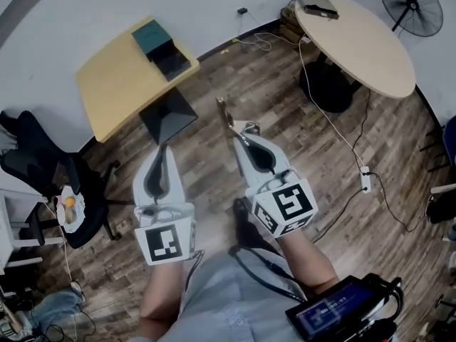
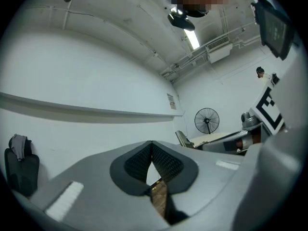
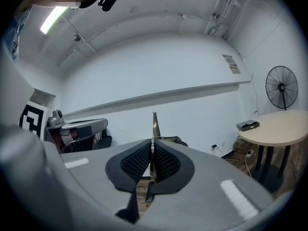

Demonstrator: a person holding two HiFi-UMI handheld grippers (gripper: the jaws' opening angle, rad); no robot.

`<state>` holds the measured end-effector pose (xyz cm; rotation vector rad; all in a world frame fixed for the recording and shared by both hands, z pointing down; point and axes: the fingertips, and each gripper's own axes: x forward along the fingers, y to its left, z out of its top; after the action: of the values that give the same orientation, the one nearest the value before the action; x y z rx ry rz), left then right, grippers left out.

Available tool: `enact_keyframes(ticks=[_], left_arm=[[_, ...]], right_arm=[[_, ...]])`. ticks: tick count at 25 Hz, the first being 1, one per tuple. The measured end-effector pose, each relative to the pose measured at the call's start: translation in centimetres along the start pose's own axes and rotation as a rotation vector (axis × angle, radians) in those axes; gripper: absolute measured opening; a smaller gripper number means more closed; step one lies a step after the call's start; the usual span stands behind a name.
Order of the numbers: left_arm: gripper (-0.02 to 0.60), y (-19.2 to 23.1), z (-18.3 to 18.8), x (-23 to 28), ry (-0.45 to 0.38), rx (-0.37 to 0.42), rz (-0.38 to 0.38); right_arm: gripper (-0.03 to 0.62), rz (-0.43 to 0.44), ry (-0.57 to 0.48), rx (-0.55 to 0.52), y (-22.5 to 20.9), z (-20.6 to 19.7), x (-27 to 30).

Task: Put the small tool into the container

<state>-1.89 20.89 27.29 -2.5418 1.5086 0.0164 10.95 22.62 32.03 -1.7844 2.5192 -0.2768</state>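
**Inspection: small tool held in right gripper, clear of the container**

The right gripper (image 1: 246, 135) had its jaws closed on a thin, flat, metallic small tool (image 1: 225, 114). The right gripper view showed the black ribbed pads (image 3: 166, 161) pressed against both faces of the blade, which stood upright and projected well beyond the jaw tips. The left gripper (image 1: 163, 148) had its jaws brought together at the tips, with nothing between them; through the gap lower down only floor was visible.

Both grippers were held side by side over the dark wood-plank floor (image 1: 285, 105), in front of the person's body, the left one slightly nearer the person. The tool pointed away from the person.

The dark green rectangular container (image 1: 158, 43) lay on the far corner of a square yellow table (image 1: 114, 84), against the white wall, well apart from the tool. A black section adjoined its near end; whether that was a lid or a separate tray could not be determined.

A round beige table (image 1: 363, 45) stood to the right.
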Motion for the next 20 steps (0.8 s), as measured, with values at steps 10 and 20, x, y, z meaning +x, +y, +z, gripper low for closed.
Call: enact_keyframes(ticks=[10,20], left_arm=[[0.011,0.6,2.5,10.2,-0.052,0.081,0.036],[0.011,6.2,1.3,13.1,-0.032,0.036,0.160]], right_arm=[[0.006,0.063,-0.033,-0.009,-7.2,4.1,7.9],[0.006,0.153,-0.007,-0.040,-6.9,4.4,15.3]])
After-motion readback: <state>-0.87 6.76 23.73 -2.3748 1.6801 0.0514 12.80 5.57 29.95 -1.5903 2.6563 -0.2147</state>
